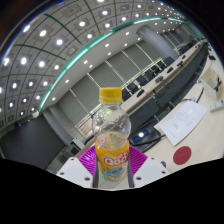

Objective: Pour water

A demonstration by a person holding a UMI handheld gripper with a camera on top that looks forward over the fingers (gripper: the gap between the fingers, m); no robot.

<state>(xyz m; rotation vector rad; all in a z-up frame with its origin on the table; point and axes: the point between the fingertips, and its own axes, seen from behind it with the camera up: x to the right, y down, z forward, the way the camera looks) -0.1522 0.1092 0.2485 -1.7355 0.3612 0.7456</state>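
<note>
**Q.** What did the gripper view show of the claw and the task's thing?

**A.** The bottle [111, 140], clear-walled with a yellow cap and an orange-and-yellow label, stood upright at six o'clock from the view's centre, between the gripper [111, 165]'s two fingers. A magenta pad [84, 158] lay against the label at nine o'clock of the bottle and its twin at three o'clock. No gap showed on either side, so the claw was judged to be narrowed onto the bottle's lower body and holding it.

**Q.** Where would the water go?

**A.** No cup or glass was in view. A white table [190, 145] reached off toward four o'clock, bearing a sheet of paper [180, 122] and, nearer, a red disc [181, 155]; rows of desks [150, 72] and a lit ceiling filled the far field.

**Q.** How was the step best done?

**A.** The cap appeared to be on, so it probably needed removing before any tilt. The grip looked low on a thin-walled body; a firm but moderate squeeze would likely guard against slipping or buckling. The tilt should be slow, the mouth brought over the vessel first.
</note>
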